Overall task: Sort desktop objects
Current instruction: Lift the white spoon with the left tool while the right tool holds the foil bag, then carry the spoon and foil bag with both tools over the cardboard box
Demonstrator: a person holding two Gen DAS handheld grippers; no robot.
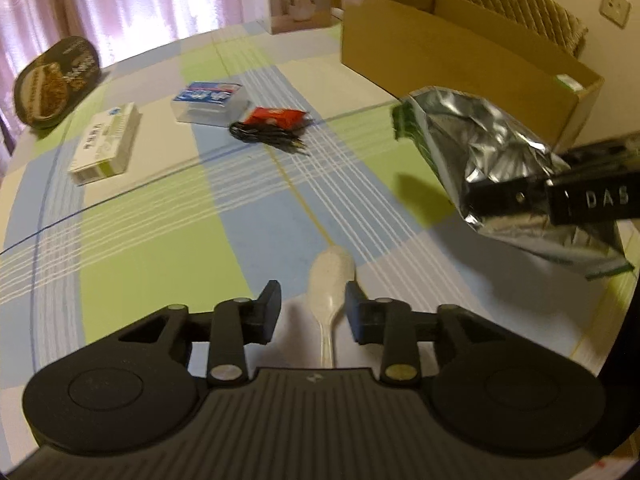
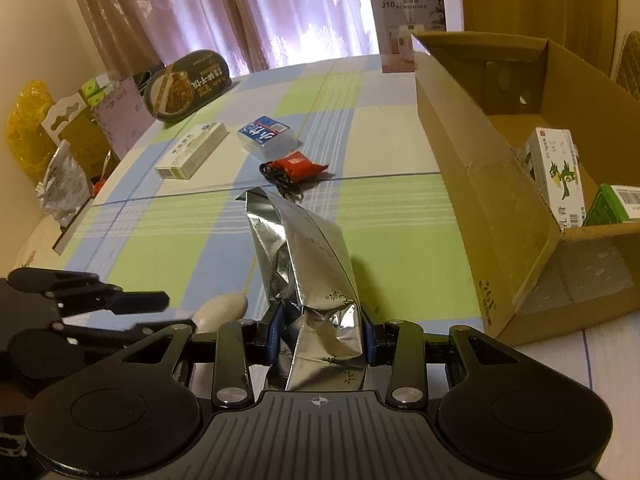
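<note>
pink curtains, backlit window, checked tablecloth

The right gripper is clamped, its blue-padded fingers pressed against both sides of a crinkled silver foil pouch held off the table. The left gripper sits low with jaws apart, straddling a white plastic spoon, seemingly without touching it.

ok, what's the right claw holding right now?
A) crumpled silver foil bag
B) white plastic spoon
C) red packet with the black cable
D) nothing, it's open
A: in the right wrist view the right claw is shut on the crumpled silver foil bag, lifted off the table, while the white plastic spoon lies on the tablecloth between the fingers of the open left claw.
</note>
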